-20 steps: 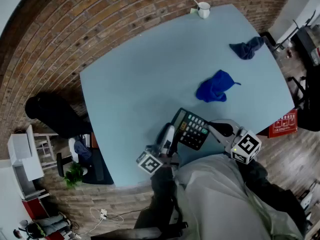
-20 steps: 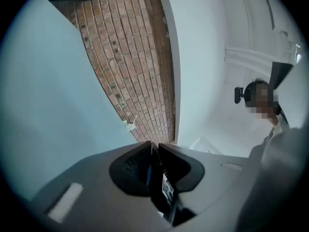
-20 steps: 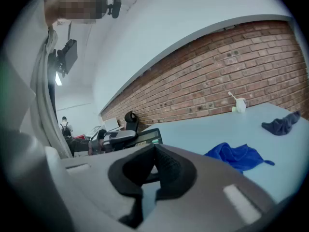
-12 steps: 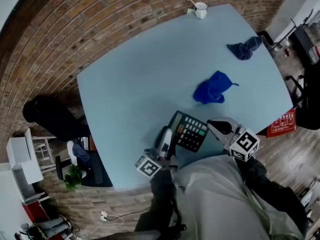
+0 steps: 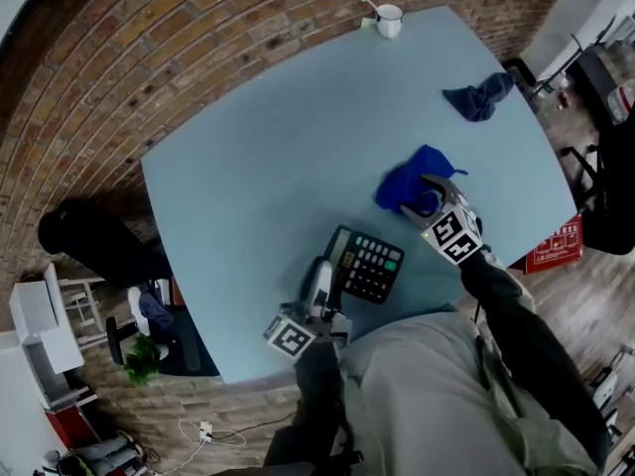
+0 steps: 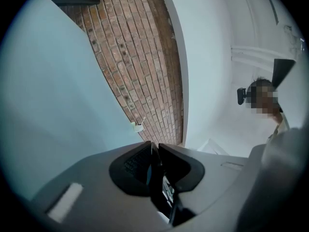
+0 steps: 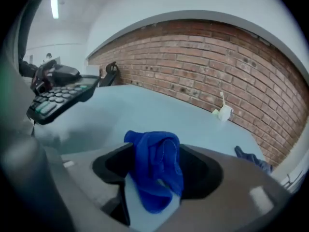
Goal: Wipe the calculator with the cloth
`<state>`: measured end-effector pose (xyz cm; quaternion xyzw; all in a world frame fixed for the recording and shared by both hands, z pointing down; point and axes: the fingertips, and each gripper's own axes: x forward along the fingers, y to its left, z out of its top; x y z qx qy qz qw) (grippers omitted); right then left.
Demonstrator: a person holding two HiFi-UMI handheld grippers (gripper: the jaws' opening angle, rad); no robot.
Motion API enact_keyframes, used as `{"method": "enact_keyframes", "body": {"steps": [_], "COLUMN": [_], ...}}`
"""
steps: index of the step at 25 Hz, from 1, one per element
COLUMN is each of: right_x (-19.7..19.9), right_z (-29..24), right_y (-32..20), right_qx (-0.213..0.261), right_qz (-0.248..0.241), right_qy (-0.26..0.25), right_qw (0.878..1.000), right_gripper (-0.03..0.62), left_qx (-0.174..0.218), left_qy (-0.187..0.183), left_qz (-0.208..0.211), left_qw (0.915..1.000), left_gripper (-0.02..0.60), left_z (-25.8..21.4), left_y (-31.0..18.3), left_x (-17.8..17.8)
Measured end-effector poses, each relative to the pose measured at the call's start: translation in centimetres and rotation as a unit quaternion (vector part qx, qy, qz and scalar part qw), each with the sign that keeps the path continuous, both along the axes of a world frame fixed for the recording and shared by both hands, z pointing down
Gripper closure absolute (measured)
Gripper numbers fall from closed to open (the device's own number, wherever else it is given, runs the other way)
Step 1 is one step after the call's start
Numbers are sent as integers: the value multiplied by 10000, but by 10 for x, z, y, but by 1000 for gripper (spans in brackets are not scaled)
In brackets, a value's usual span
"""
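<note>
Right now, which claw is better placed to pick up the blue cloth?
Right. The right claw stands open with the blue cloth between its jaws; the left claw is shut on the edge of the calculator, well away from the cloth.

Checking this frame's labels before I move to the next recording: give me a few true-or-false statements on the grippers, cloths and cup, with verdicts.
1. The left gripper is shut on the calculator. True.
2. The right gripper has clamped the bright blue cloth. False: its jaws stand wide open, with the cloth between them and not pressed.
3. Two cloths lie on the table. True: the bright blue cloth and a darker blue cloth farther off.
4. The white cup stands right beside the calculator. False: it stands at the table's far edge, well away from the calculator.
</note>
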<state>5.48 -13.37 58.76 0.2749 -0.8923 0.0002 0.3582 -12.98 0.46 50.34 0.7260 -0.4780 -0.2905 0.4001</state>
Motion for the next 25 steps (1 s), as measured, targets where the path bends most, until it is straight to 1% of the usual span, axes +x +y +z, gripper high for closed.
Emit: {"method": "enact_keyframes", "body": {"steps": [2, 3, 4, 5, 7, 8, 10, 11, 13, 14, 16, 17, 18, 19, 21, 22, 23, 24, 25], "right_x": [-11, -19, -27, -33, -37, -36, -30, -27, -26, -26, -33, -40, -49, -59, -79, -87, -93, -98, -100], "right_z": [22, 30, 36, 38, 36, 34, 29, 22, -8, -31, -84, -108, -123, -130, -124, -121, -120, -121, -124], "right_y": [-14, -20, -26, -32, -38, -38, -32, -27, -12, -2, 29, 51, 75, 102, 150, 165, 172, 169, 157], "right_qx": [-69, -132, -236, -376, -581, -610, -733, -833, -896, -824, -538, -410, -370, -432, -602, -580, -497, -395, -298], "right_qz": [-285, -418, -486, -480, -344, -284, -186, -130, -68, -115, -473, -774, -1112, -1446, -2010, -2204, -2287, -2235, -2068], "right_qy": [495, 549, 392, 101, -395, -479, -592, -781, -1423, -1752, -2204, -2273, -2202, -2011, -1554, -1391, -1309, -1322, -1430], "right_qw": [9983, 9975, 9978, 9981, 9969, 9966, 9954, 9934, 9857, 9810, 9728, 9699, 9684, 9679, 9653, 9637, 9634, 9649, 9674], "right_gripper": [299, 298, 298, 299, 326, 367, 469, 485, 490, 491, 491, 492, 491, 491, 491, 492, 492, 491, 492], "left_qx": [-13, -5, 9, 22, 23, 14, -14, -29, -77, -96, -95, -83, -70, -59, -15, 29, 77, 114, 139], "left_qy": [-1, 2, 7, 14, 14, 3, -55, -100, -189, -228, -293, -314, -320, -298, -186, -161, -207, -318, -445], "left_qz": [-25, -27, -22, -18, -40, -58, -106, -143, -236, -287, -386, -430, -475, -527, -586, -540, -425, -271, -132], "left_qw": [10000, 10000, 10000, 10000, 10000, 10000, 9999, 9998, 9995, 9993, 9988, 9985, 9983, 9981, 9981, 9984, 9988, 9991, 9988], "left_gripper": [532, 532, 532, 532, 532, 532, 532, 532, 532, 532, 532, 532, 532, 532, 532, 532, 532, 532, 532], "left_z": [1, 1, 1, 0, -3, -3, -3, -3, -1, -1, -2, -3, -4, -6, -11, -14, -18, -22, -26], "left_y": [-3, -4, -5, -5, -6, -7, -8, -8, -6, -5, -5, -6, -7, -7, -8, -9, -11, -12, -11], "left_x": [-1, 0, 0, 1, 2, 2, 0, -1, -3, -4, -4, -4, -5, -5, -2, 3, 11, 21, 29]}}
